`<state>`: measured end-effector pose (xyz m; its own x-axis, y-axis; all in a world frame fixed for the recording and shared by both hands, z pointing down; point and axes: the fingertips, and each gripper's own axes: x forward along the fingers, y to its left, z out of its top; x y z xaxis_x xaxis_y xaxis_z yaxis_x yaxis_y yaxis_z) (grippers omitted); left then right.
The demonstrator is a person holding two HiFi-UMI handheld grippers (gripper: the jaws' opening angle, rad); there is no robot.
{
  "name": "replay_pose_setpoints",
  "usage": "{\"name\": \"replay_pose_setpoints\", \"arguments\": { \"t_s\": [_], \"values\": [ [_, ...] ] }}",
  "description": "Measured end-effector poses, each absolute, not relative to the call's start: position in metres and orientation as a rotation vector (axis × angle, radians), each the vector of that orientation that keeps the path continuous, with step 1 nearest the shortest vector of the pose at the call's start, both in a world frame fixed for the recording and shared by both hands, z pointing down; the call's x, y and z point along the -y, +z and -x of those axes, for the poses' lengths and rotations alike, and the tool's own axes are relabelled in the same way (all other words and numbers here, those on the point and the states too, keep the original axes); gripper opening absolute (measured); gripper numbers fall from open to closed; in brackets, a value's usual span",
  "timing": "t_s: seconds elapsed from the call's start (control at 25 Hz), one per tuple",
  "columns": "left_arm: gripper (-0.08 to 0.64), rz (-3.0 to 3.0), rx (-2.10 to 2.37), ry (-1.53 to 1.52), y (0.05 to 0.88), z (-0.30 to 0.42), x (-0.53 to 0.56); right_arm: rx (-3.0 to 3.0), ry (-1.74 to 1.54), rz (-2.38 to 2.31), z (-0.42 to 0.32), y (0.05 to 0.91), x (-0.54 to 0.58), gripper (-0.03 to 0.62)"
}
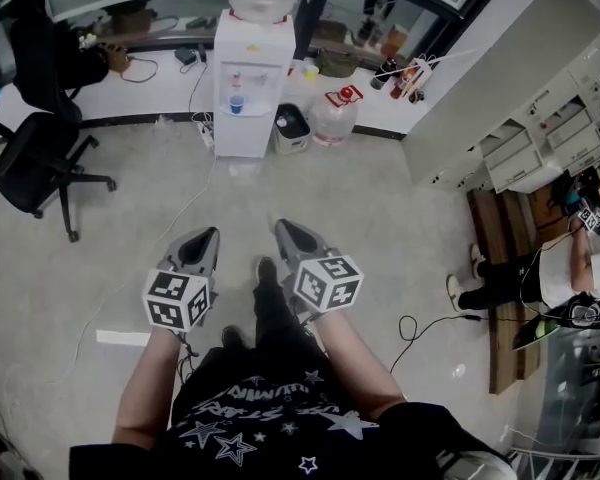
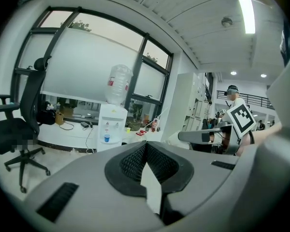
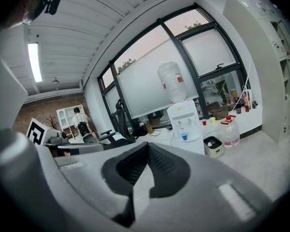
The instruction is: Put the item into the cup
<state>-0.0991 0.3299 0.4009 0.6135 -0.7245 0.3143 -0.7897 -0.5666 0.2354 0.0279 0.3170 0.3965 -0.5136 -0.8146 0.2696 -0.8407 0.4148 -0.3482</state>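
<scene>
No work surface with an item or a task cup shows in any view; the one small blue cup (image 1: 236,103) sits in the bay of a water dispenser. In the head view both grippers are held side by side over the floor, in front of the person's legs. My left gripper (image 1: 202,236) is shut, its grey jaws pressed together with nothing between them, as the left gripper view (image 2: 145,146) confirms. My right gripper (image 1: 285,230) is shut and empty too, its jaws meeting at the tip (image 3: 146,146). Both point toward the dispenser.
A white water dispenser (image 1: 250,83) stands against the far counter, with a water jug (image 1: 332,118) on the floor beside it. A black office chair (image 1: 35,168) is at the left. At the right are white cabinets (image 1: 540,128), a wooden bench (image 1: 500,288), a seated person (image 1: 570,278) and a floor cable (image 1: 420,323).
</scene>
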Motion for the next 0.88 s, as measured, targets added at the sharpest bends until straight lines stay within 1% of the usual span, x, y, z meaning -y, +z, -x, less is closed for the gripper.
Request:
{"name": "replay_pose_setpoints", "arguments": {
  "t_s": [0.36,0.88],
  "values": [
    [0.005,-2.441,1.278,0.293,0.415,0.097,-0.281,2.631,0.715,-1.455,-0.034,0.406,-0.259,0.000],
    [0.005,-2.411,1.264,0.326,0.429,0.067,-0.179,2.625,0.737,-1.439,-0.062,0.416,-0.153,0.000]
  ]
}}
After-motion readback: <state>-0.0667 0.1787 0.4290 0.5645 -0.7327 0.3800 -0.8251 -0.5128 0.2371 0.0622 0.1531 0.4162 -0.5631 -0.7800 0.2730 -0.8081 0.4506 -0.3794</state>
